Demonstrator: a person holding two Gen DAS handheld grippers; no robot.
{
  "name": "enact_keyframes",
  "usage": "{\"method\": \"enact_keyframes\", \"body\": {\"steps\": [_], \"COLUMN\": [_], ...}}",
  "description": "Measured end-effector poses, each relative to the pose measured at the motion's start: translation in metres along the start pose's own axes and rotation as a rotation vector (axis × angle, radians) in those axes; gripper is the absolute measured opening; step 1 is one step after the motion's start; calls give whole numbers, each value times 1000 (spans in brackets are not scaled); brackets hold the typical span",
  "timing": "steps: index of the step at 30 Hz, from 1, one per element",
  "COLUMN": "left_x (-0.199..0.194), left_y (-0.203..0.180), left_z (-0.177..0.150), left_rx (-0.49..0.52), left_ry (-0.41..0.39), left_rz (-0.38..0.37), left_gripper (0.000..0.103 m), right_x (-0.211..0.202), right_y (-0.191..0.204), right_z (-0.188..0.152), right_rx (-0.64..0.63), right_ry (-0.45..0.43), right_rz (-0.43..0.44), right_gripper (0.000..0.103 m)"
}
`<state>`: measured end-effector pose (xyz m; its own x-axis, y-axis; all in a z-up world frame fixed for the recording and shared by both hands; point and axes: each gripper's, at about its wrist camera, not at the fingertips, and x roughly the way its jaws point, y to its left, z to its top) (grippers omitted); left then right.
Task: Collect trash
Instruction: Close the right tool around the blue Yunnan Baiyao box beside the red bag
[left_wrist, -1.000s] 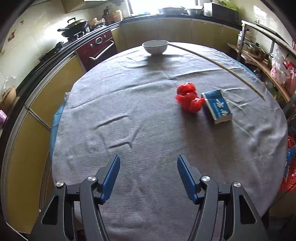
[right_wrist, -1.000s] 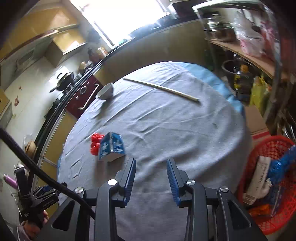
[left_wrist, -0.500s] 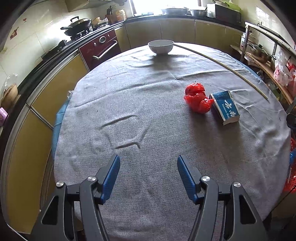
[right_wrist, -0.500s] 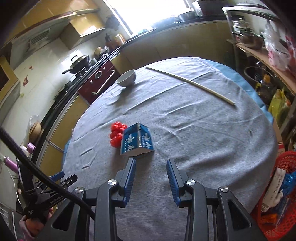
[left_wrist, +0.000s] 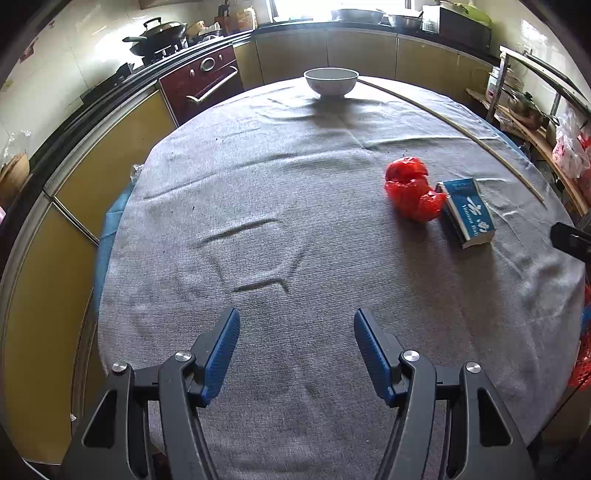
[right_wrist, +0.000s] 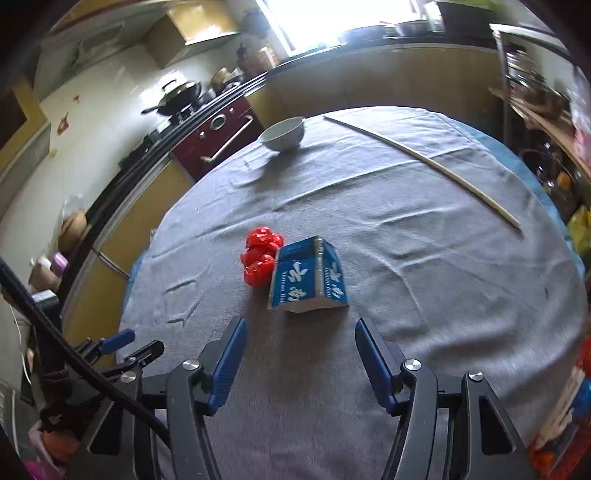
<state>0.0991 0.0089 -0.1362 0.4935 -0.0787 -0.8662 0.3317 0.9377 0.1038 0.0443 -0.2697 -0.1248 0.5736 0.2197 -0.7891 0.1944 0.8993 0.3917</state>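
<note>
Lots of bare grey tablecloth (left_wrist: 258, 258) in front of both grippers. Only clutter: a crumpled red plastic bag (right_wrist: 260, 254) touching a blue carton (right_wrist: 308, 275), a white bowl (left_wrist: 331, 81) and long wooden stick (right_wrist: 424, 162) far back.

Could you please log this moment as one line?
right gripper: opening, empty, facing blue carton | left gripper: open, empty | red bag: beside carton
</note>
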Motion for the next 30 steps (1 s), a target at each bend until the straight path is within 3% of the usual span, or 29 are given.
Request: {"method": "enact_keyframes", "body": {"steps": [5, 14, 20, 23, 30], "left_x": [9, 21, 18, 15, 16], "left_y": [7, 19, 19, 16, 6], "left_z": [2, 10, 26, 32, 36], "left_rx": [-13, -30, -30, -29, -18], "left_ry": [17, 32, 8, -6, 1], "left_rz": [-4, 2, -4, -1, -4], "left_gripper": [65, 65, 65, 65, 65], "right_x": [33, 99, 108, 102, 119], "right_y": [16, 34, 35, 32, 34], "right_z": [7, 15, 26, 30, 33], "right_rx": [-69, -175, -158, -87, -91], "right_ry": [39, 120, 124, 128, 168], "right_rz": [-29, -168, -177, -110, -119], "right_gripper": [65, 67, 67, 67, 67]}}
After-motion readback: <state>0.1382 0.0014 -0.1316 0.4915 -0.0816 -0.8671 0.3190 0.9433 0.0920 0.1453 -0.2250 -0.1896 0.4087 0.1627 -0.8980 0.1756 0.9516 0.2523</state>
